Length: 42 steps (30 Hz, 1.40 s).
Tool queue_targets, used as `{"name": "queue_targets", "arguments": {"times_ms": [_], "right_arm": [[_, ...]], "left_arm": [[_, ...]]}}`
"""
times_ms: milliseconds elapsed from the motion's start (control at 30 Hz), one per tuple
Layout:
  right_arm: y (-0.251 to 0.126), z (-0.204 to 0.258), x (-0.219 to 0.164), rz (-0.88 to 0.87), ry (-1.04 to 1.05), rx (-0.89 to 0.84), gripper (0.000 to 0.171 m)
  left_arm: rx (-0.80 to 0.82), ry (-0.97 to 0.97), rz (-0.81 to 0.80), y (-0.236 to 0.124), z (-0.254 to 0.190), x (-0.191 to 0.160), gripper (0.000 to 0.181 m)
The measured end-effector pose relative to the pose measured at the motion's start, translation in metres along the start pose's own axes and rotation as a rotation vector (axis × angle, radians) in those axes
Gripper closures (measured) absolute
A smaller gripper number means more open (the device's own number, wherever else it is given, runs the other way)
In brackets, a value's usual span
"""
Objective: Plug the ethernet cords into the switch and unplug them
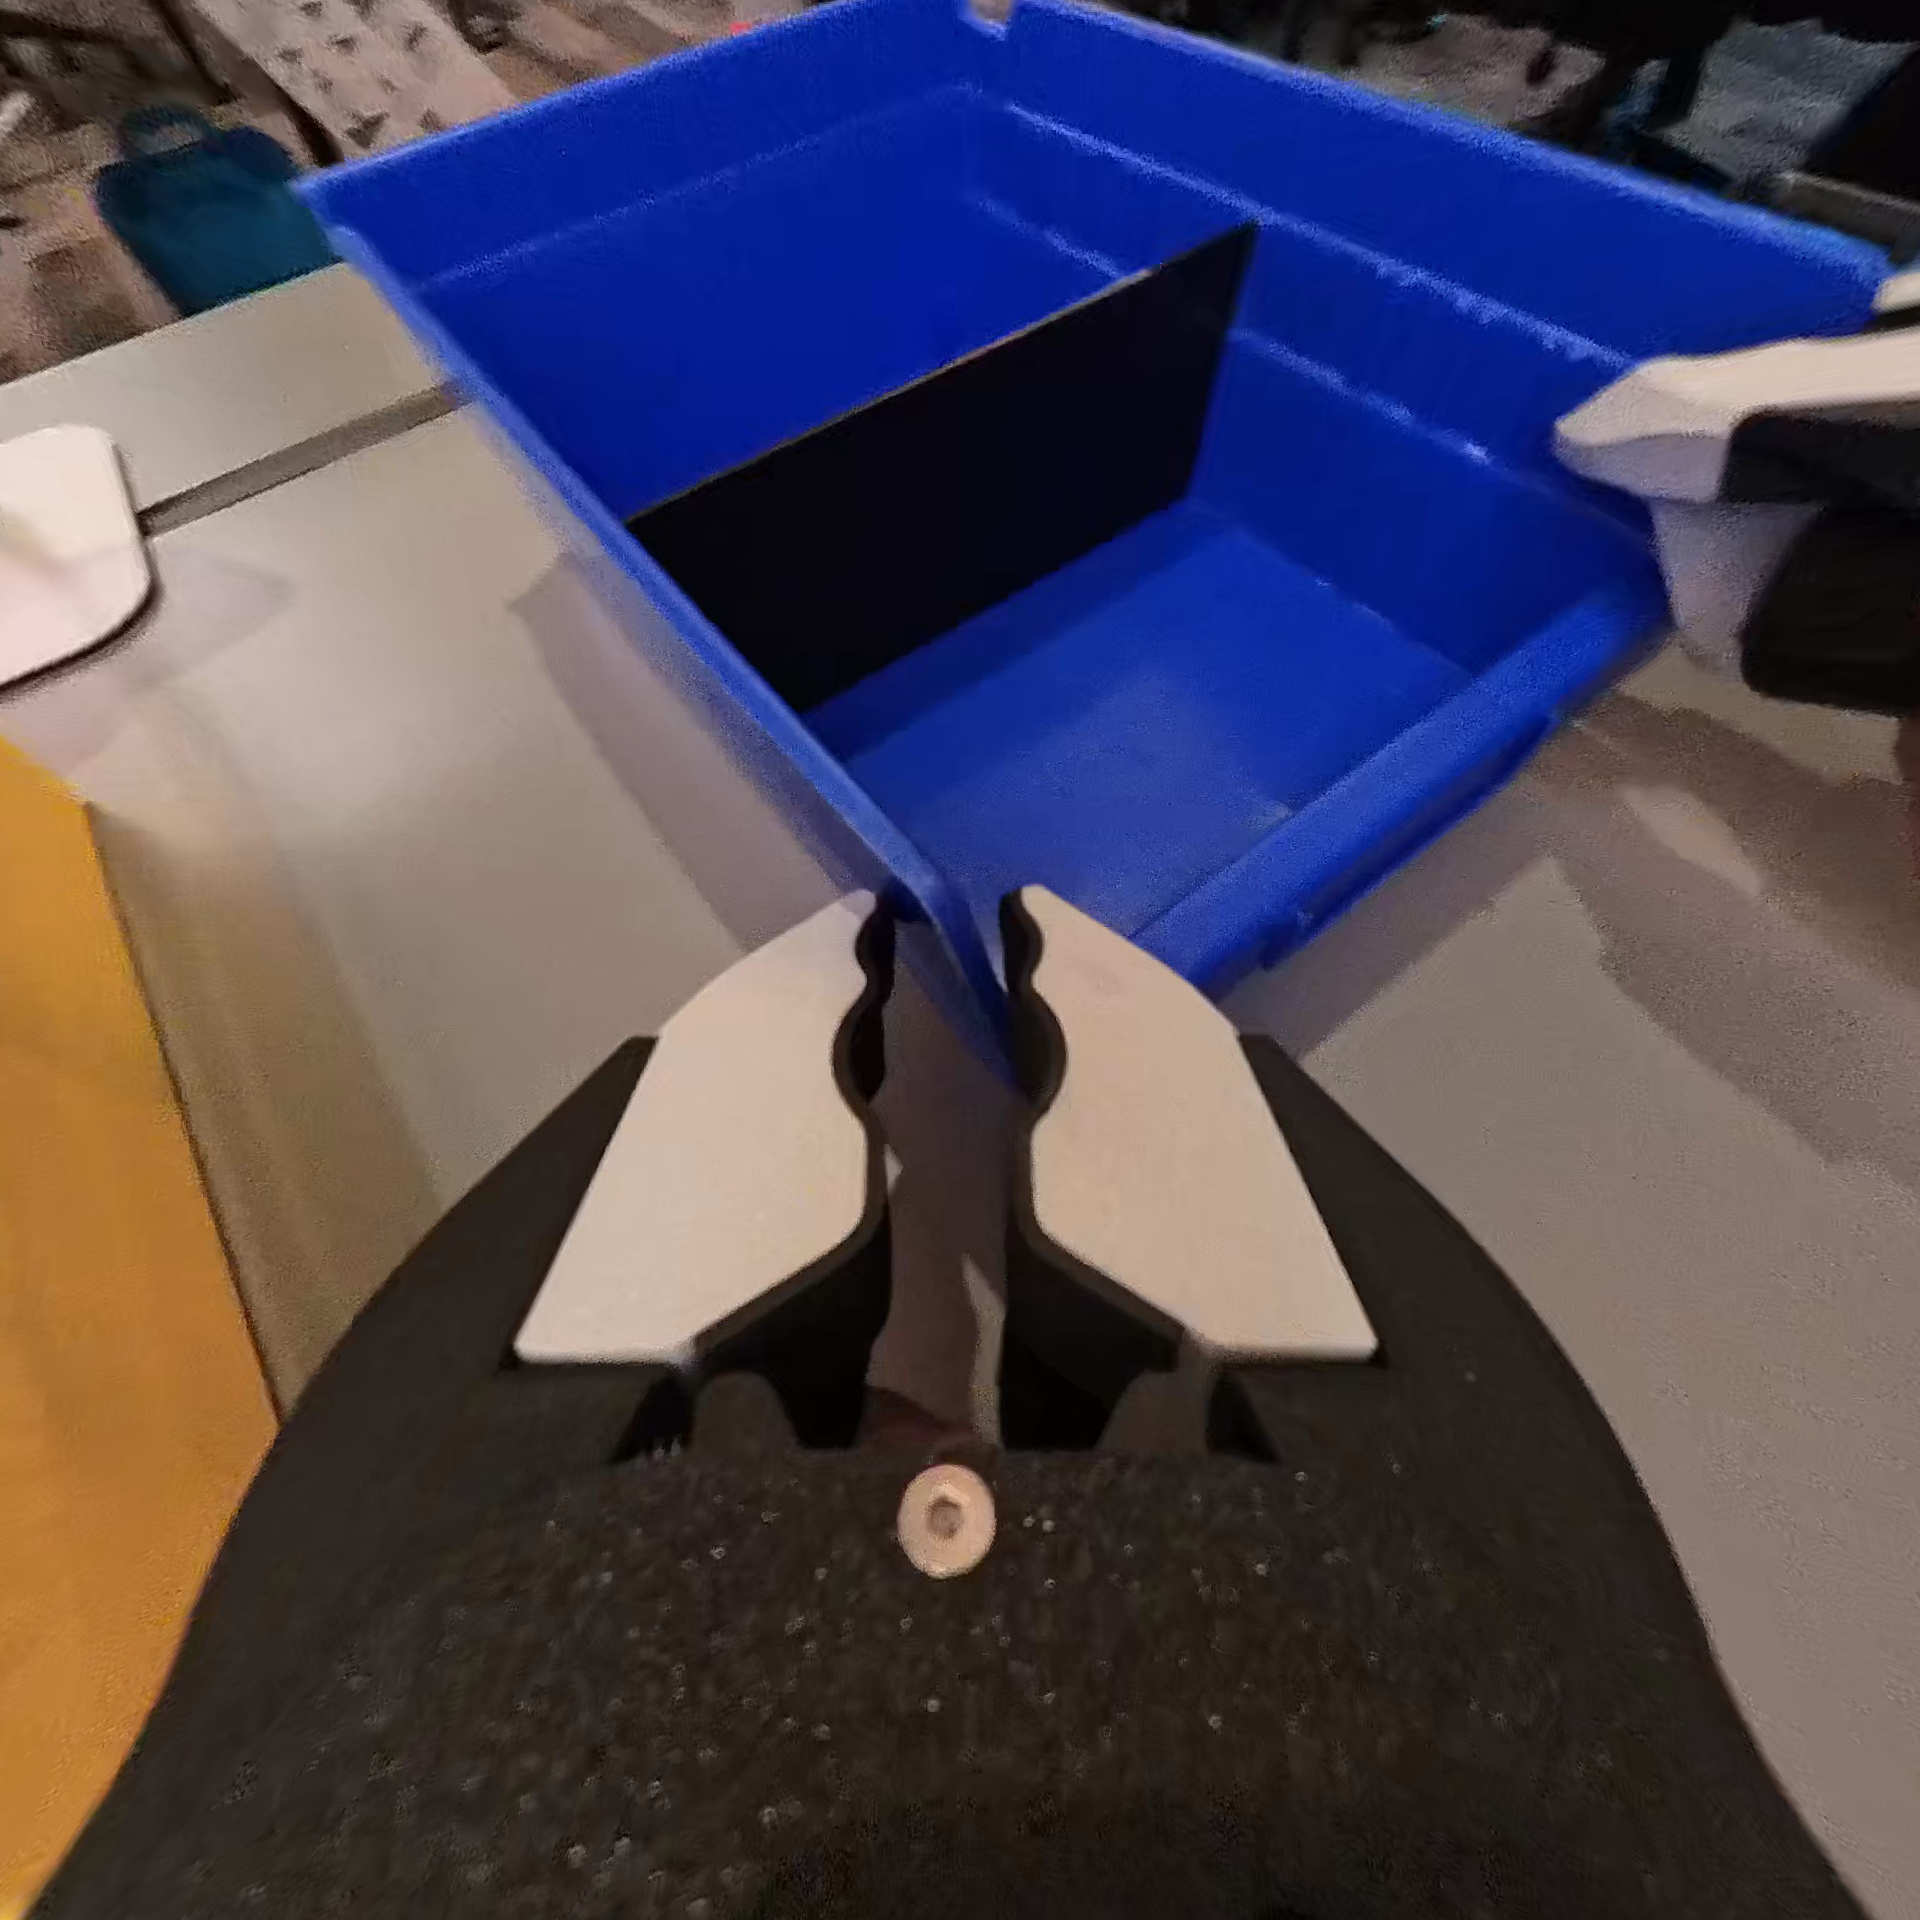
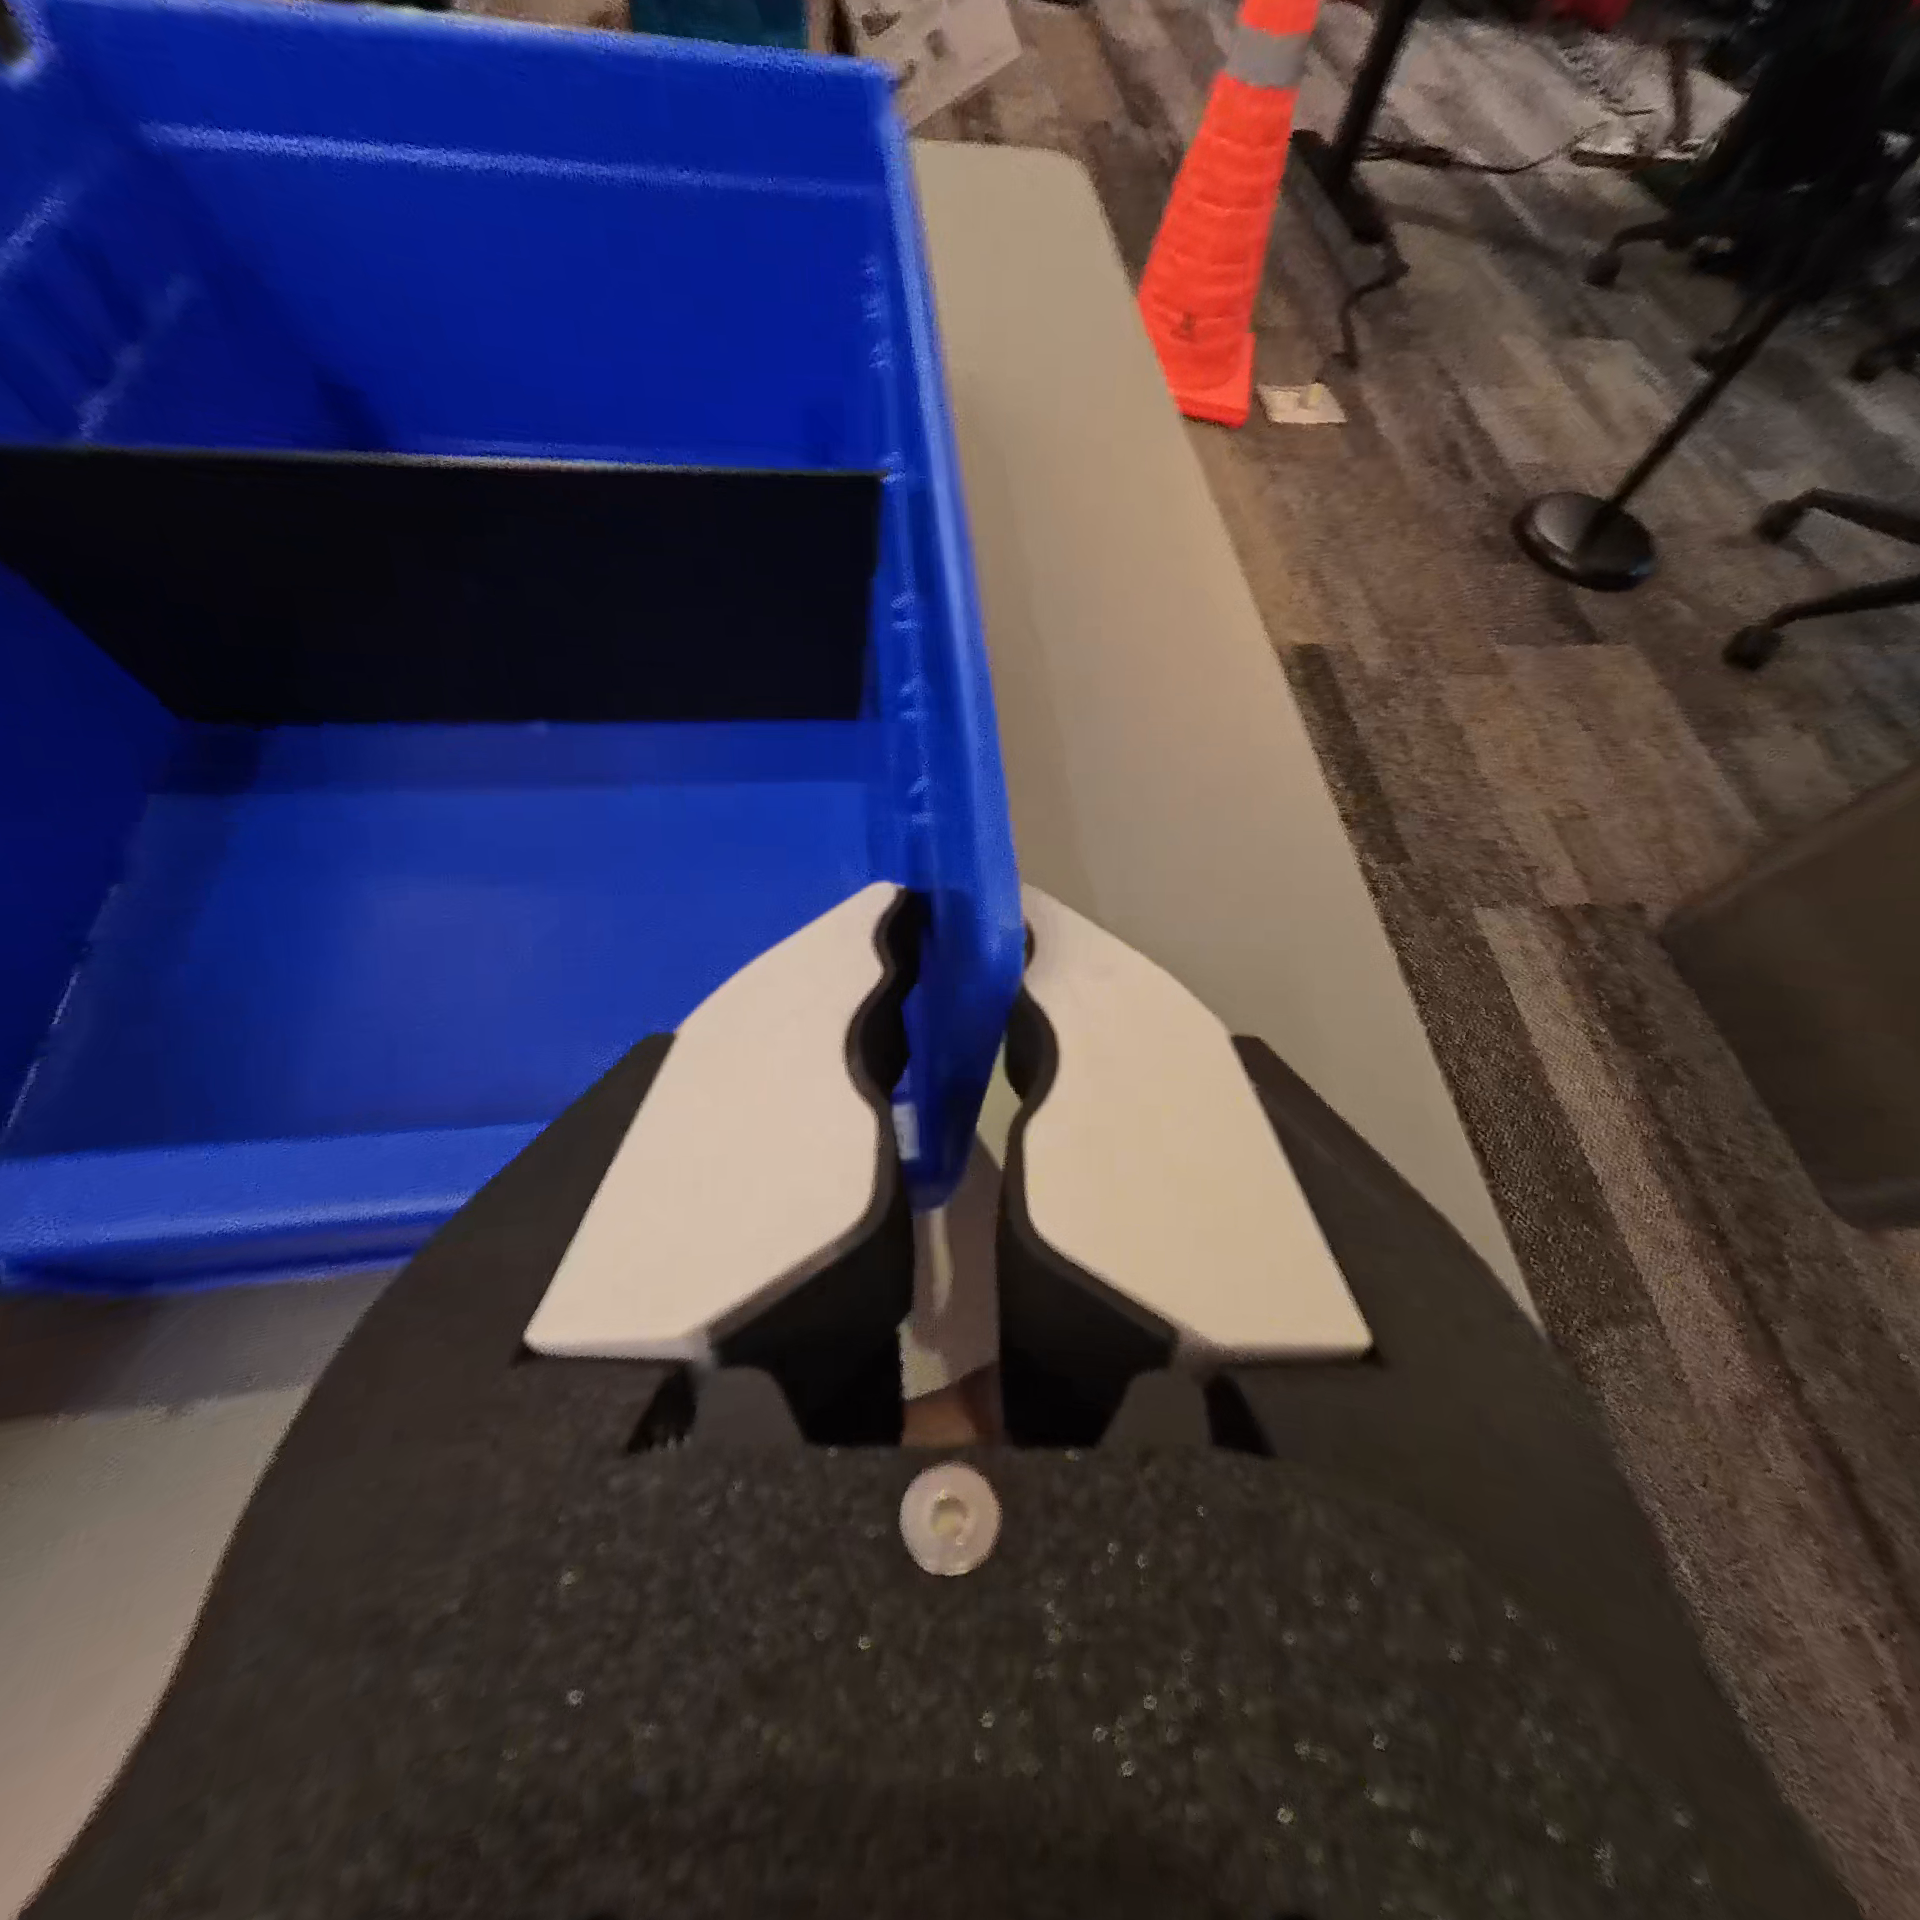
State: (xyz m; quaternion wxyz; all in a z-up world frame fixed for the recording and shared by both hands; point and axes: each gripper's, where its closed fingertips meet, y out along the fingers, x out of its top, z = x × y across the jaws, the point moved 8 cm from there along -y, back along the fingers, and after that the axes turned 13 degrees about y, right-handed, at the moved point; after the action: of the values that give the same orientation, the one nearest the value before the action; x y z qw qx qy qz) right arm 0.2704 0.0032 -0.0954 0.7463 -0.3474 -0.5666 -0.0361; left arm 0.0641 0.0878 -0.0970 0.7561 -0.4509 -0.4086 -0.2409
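Observation:
A blue plastic bin (image 1: 831, 229) with a black divider (image 1: 935, 499) across its middle stands on a grey table (image 1: 416, 831); both compartments look empty. My left gripper (image 1: 940, 925) is shut on the bin's near left wall at the rim. My right gripper (image 2: 966, 914) is shut on the bin's (image 2: 520, 260) right wall near its front corner, and it also shows at the right edge of the left wrist view (image 1: 1683, 426). The divider (image 2: 416, 582) shows in the right wrist view too. No cord or switch shows in either view.
A white object (image 1: 62, 540) lies on the table at far left, beside a yellow surface (image 1: 83, 1247). The table's (image 2: 1122, 623) right edge runs close to the bin. On the carpet beyond stand an orange cone (image 2: 1216, 239), a stand base (image 2: 1590, 540) and chair legs. My hands' fingertips stand some 20 cm from each other.

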Motion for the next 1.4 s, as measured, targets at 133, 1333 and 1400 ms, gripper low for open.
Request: {"name": "queue_targets", "arguments": {"times_ms": [133, 1333, 1400], "right_arm": [[0.005, -0.009, 0.004, -0.016, 0.08, -0.05, 0.151], [-0.056, 0.323, -0.08, 0.051, -0.133, 0.262, 0.165], [-0.059, 0.327, -0.081, 0.042, -0.098, 0.236, 0.167]], "left_arm": [[-0.184, 0.08, 0.025, 0.001, -0.006, 0.002, 0.153], [0.289, -0.092, 0.018, -0.18, 0.225, -0.176, 0.175], [0.308, -0.086, 0.01, -0.183, 0.227, -0.175, 0.175]]}}
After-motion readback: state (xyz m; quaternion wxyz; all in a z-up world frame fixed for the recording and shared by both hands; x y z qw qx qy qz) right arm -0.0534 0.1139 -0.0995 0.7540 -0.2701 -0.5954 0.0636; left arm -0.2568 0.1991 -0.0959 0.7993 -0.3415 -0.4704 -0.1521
